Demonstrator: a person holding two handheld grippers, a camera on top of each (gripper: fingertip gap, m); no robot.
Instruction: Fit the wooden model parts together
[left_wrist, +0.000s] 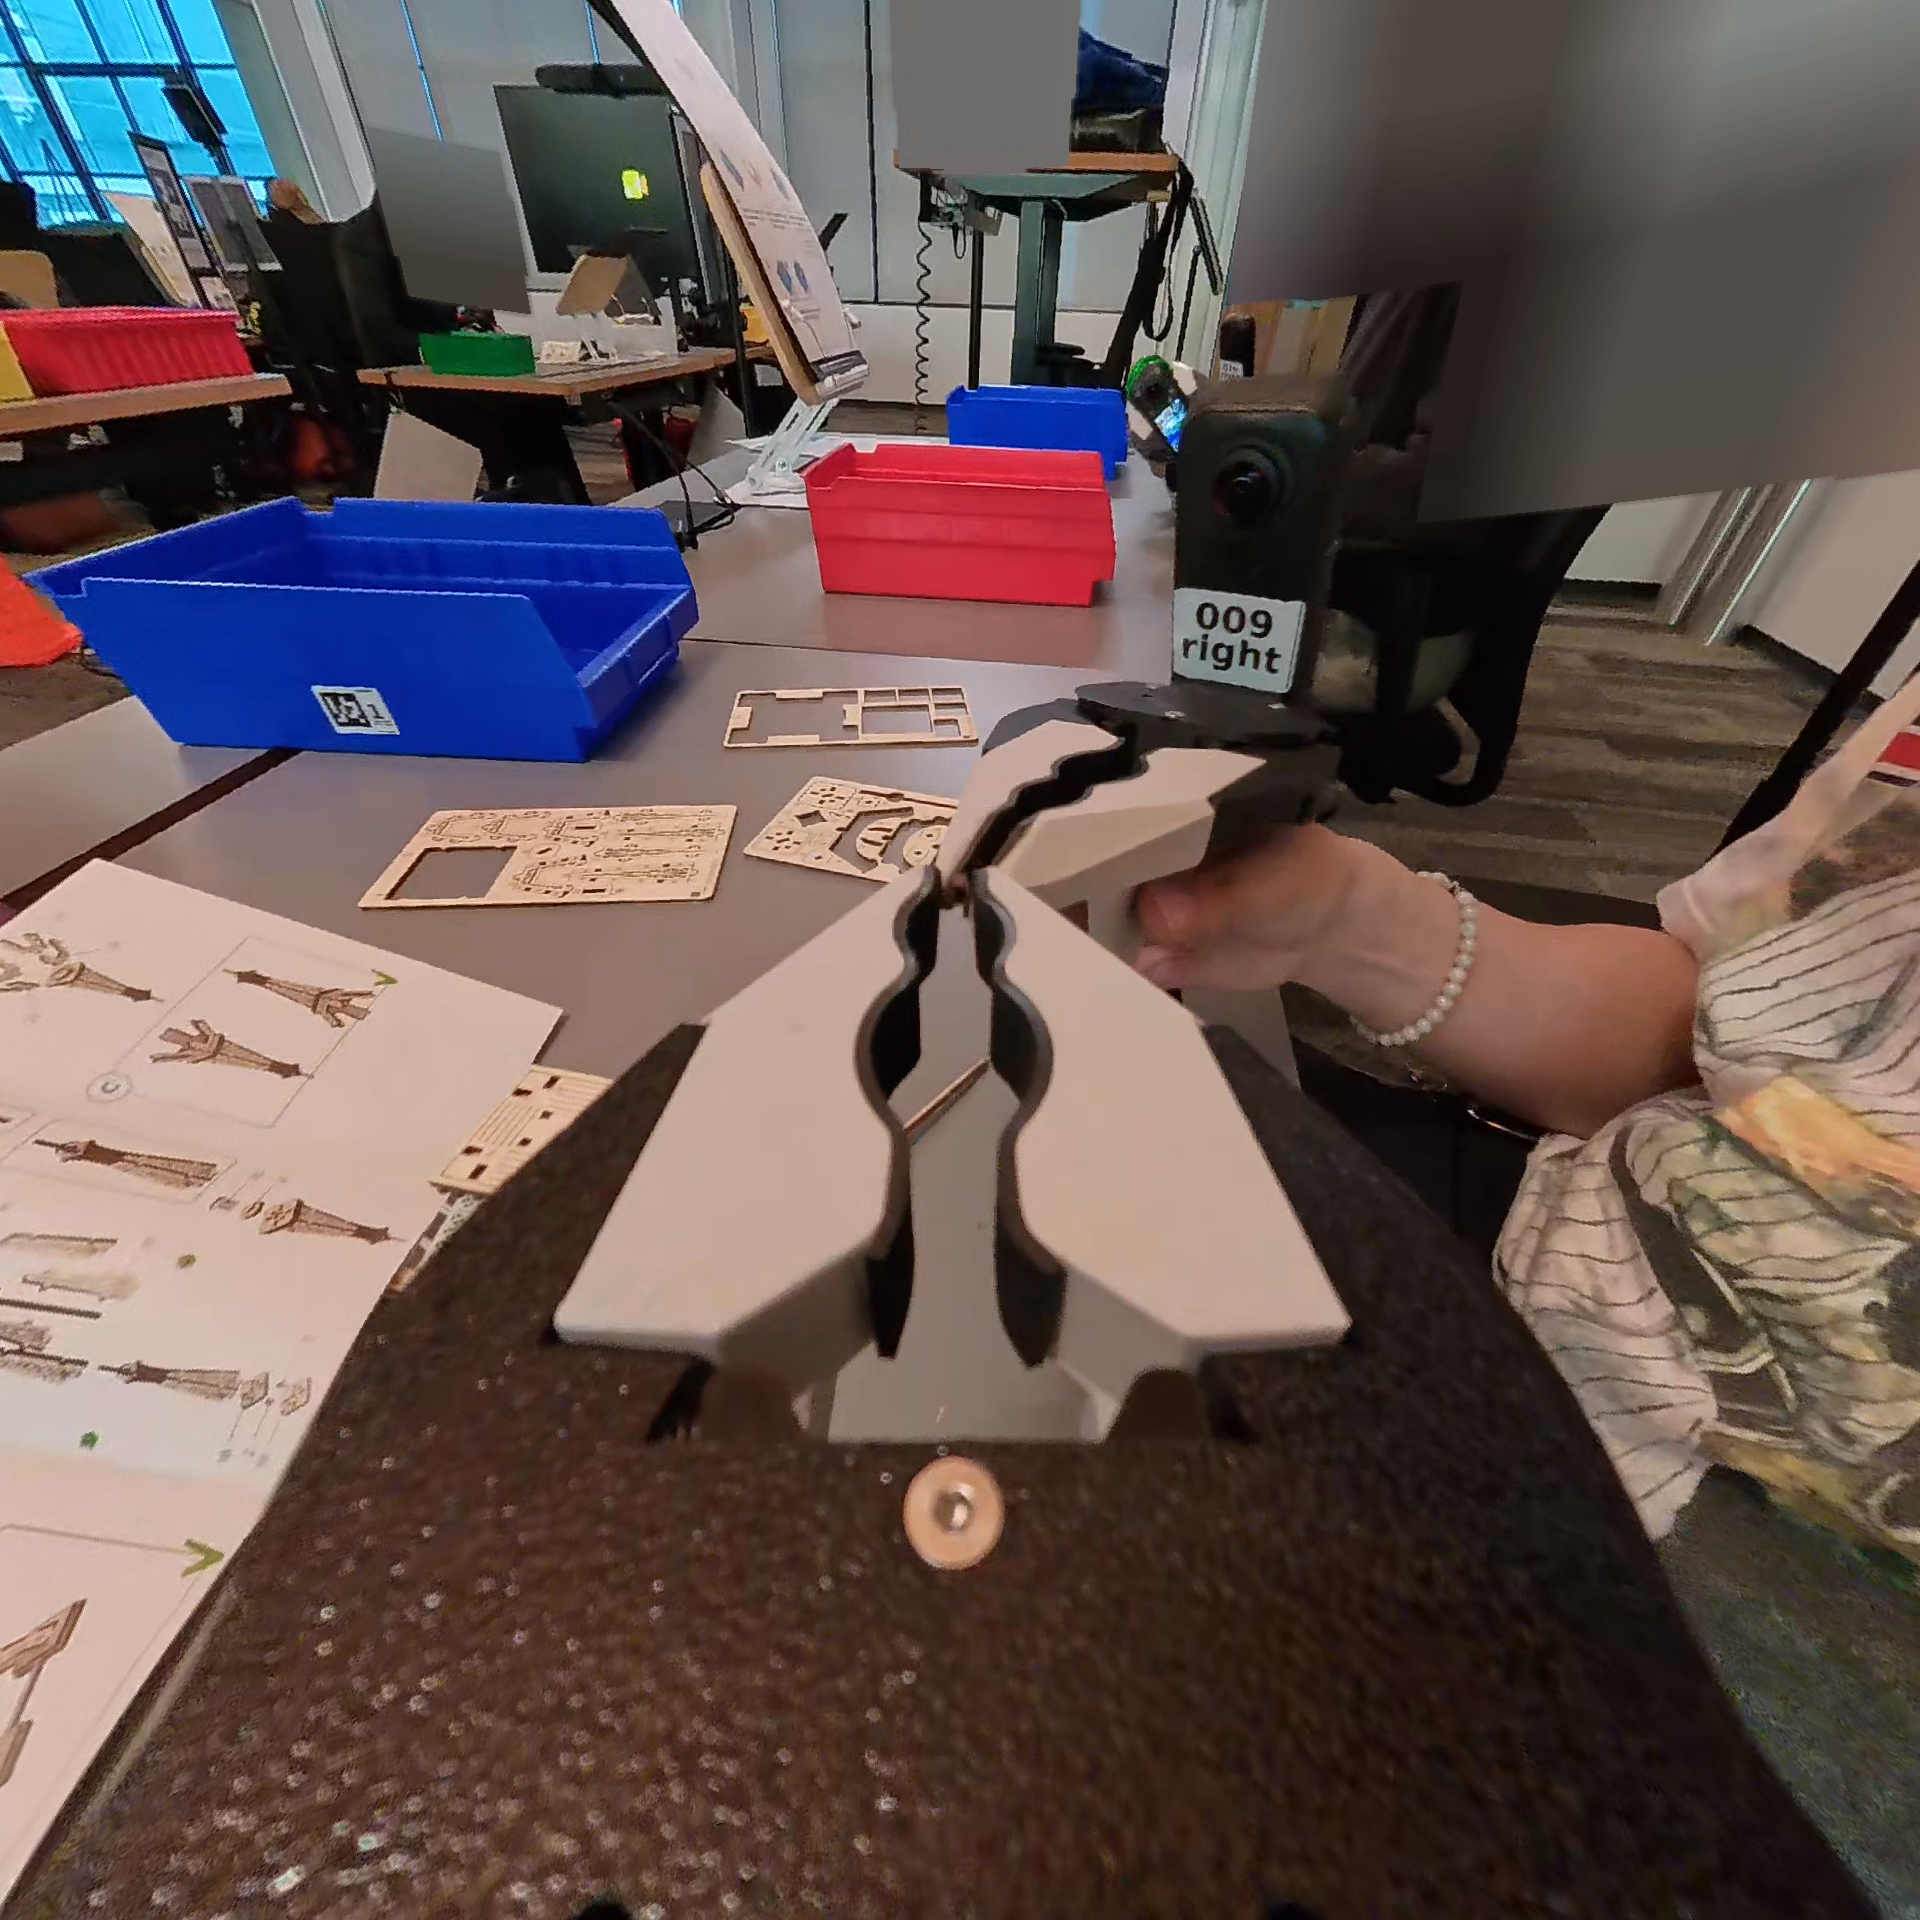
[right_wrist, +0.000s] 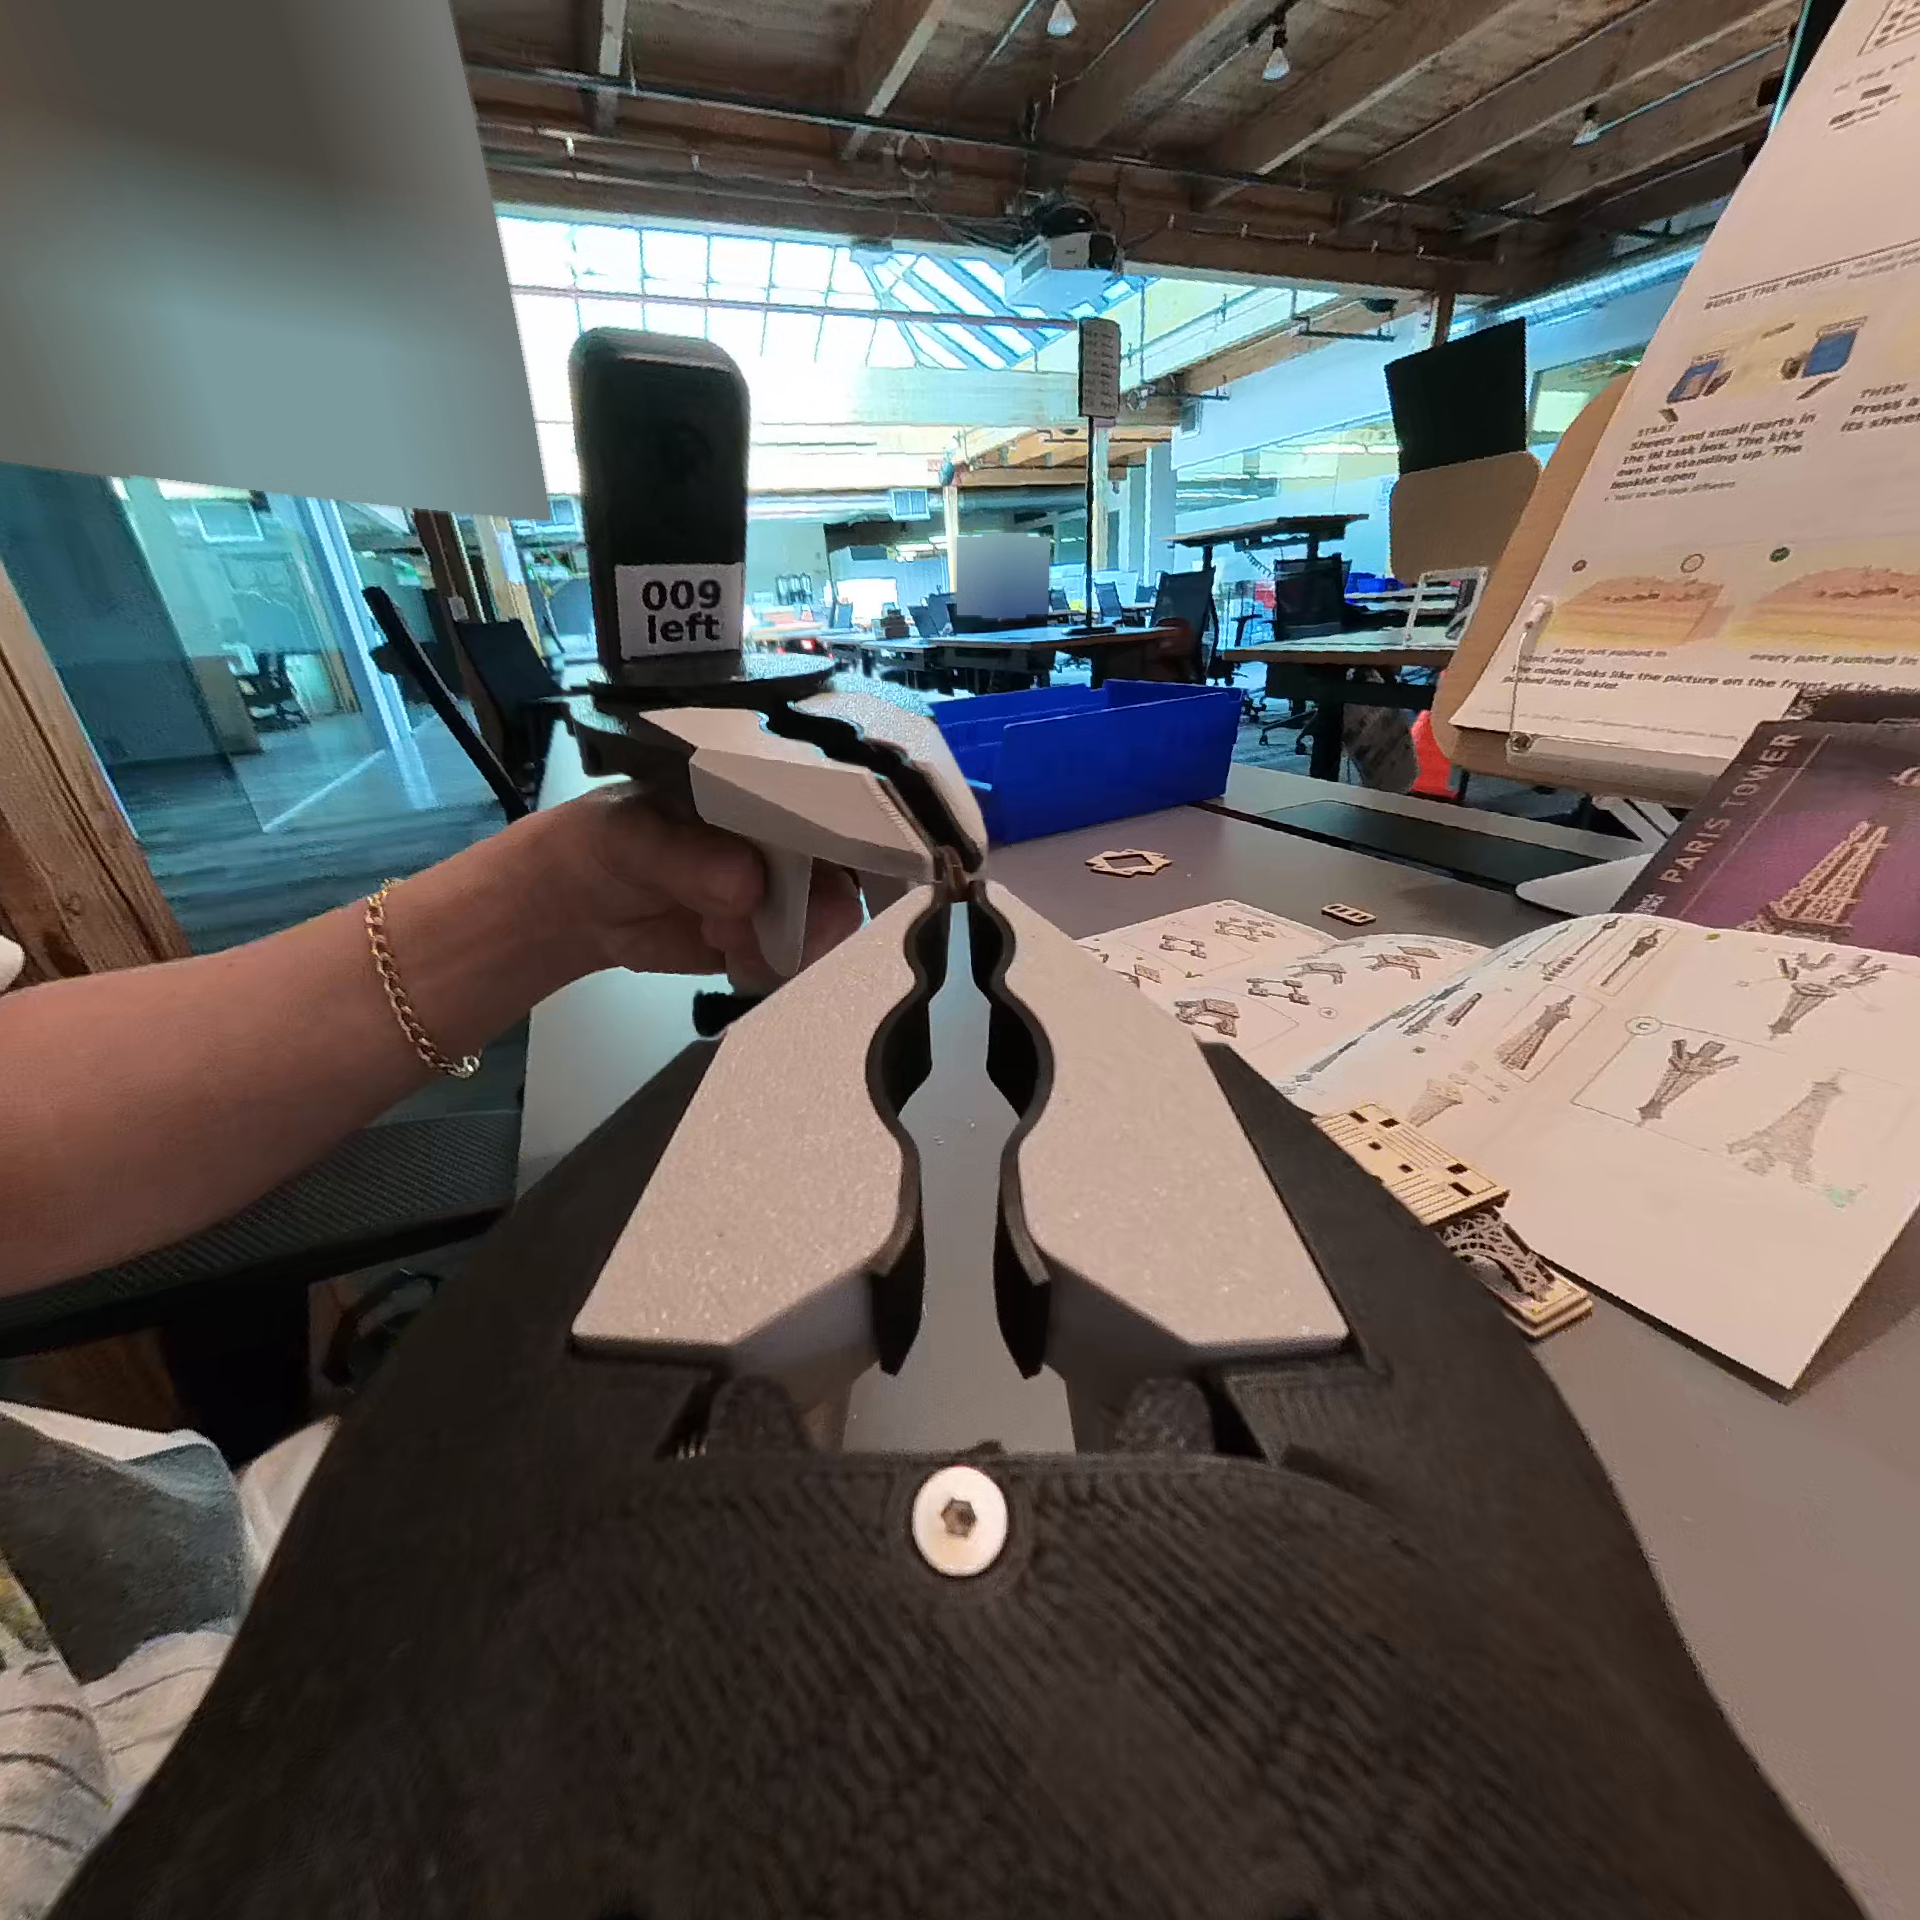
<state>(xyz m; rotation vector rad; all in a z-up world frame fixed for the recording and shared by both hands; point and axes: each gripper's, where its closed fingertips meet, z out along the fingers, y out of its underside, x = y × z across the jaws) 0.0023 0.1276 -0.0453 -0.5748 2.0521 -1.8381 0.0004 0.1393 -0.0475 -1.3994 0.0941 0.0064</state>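
Both sets of jaws were nearly shut, tips meeting on one tiny wooden part (left_wrist: 954, 883). The left gripper (left_wrist: 951, 894) and right gripper (right_wrist: 951, 883) pinched it above the booklet (right_wrist: 1621, 1060). They seemed to be joining pieces; next, a gentle push together.
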